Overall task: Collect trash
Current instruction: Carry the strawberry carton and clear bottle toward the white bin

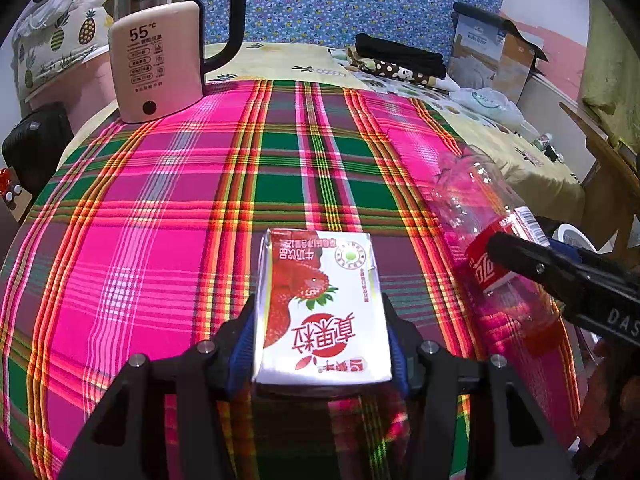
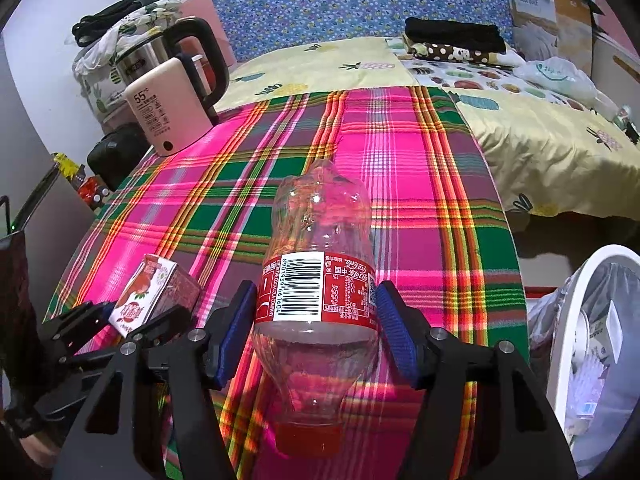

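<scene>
— Left, we note: left gripper clamps the milk carton near on the plaid cloth.
— Right gripper brackets the Coke bottle; grip uncertain.

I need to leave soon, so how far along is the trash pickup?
Some trash already sits in the white bin. The left gripper holds the strawberry milk carton, and the right gripper brackets the Coca-Cola bottle. Both have yet to reach the bin.
</scene>
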The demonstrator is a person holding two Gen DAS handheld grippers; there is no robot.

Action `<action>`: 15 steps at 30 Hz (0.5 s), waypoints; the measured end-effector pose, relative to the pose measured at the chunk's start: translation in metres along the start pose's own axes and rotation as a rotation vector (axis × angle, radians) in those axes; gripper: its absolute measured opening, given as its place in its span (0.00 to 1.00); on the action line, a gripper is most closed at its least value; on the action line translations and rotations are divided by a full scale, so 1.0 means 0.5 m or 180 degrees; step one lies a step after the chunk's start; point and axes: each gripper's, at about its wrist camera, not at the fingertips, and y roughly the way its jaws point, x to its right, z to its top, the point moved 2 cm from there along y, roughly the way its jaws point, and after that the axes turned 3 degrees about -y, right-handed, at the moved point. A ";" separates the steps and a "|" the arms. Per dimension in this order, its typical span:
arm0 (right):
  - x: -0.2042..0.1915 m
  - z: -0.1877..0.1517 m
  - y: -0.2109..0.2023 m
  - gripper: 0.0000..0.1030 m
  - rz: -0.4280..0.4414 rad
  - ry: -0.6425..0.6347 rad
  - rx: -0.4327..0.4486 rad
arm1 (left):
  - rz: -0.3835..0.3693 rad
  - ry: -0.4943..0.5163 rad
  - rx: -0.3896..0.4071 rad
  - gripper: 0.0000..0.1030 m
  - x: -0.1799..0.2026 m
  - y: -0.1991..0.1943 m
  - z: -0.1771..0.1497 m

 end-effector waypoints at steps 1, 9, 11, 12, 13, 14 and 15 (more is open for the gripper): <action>0.000 -0.003 -0.005 0.61 0.0000 -0.0006 0.0012 | -0.0001 0.0005 0.0003 0.55 0.002 -0.002 -0.001; 0.009 -0.016 -0.041 0.61 -0.0014 0.0041 0.0114 | -0.0037 0.0063 0.0058 0.55 0.026 -0.026 0.000; 0.016 -0.022 -0.051 0.61 -0.0021 0.0069 0.0140 | -0.0053 0.0095 0.0068 0.55 0.038 -0.033 -0.001; 0.020 -0.026 -0.058 0.61 -0.0030 0.0087 0.0154 | -0.0066 0.0109 0.0068 0.55 0.043 -0.035 -0.002; 0.023 -0.029 -0.062 0.61 -0.0038 0.0105 0.0165 | -0.0084 0.0128 0.0067 0.55 0.050 -0.037 -0.002; 0.027 -0.033 -0.068 0.61 -0.0050 0.0128 0.0177 | -0.0104 0.0152 0.0066 0.55 0.059 -0.039 -0.002; 0.031 -0.036 -0.074 0.61 -0.0062 0.0146 0.0188 | -0.0121 0.0175 0.0066 0.55 0.068 -0.041 -0.002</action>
